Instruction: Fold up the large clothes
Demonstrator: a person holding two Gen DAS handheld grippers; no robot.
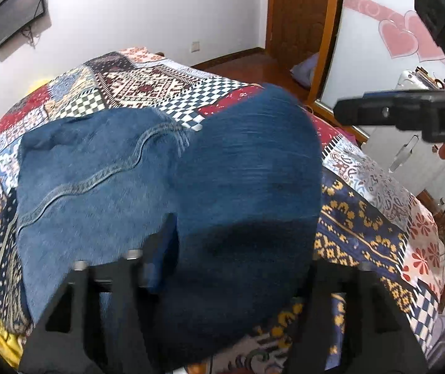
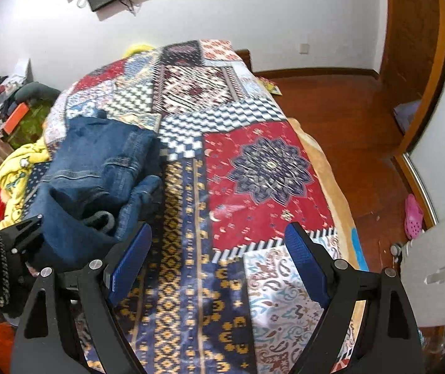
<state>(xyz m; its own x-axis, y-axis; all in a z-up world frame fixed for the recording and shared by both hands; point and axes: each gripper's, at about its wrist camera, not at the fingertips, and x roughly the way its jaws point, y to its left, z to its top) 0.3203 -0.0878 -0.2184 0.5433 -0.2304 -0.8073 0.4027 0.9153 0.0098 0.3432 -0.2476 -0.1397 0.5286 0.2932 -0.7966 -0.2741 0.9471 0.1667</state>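
Observation:
A blue denim garment [image 1: 104,180] lies on the patchwork bedspread [image 1: 372,218]. A blurred fold of it hangs up close between the jaws of my left gripper [image 1: 238,258], which stand apart; the cloth hides the right finger and I cannot tell whether they pinch it. In the right wrist view the denim [image 2: 98,168] is bunched at the left of the bed [image 2: 266,168], with my left gripper [image 2: 26,233] at its near edge. My right gripper [image 2: 219,255] is open and empty above the bedspread, to the right of the denim. It also shows in the left wrist view [image 1: 387,112].
A yellow blanket [image 2: 20,168] lies at the bed's left side. A wooden floor [image 2: 347,106] runs along the right, with a pink shoe [image 2: 413,215] and a white appliance [image 2: 434,268]. A dark screen [image 1: 16,12] hangs on the far wall. A wardrobe door [image 1: 375,31] stands at right.

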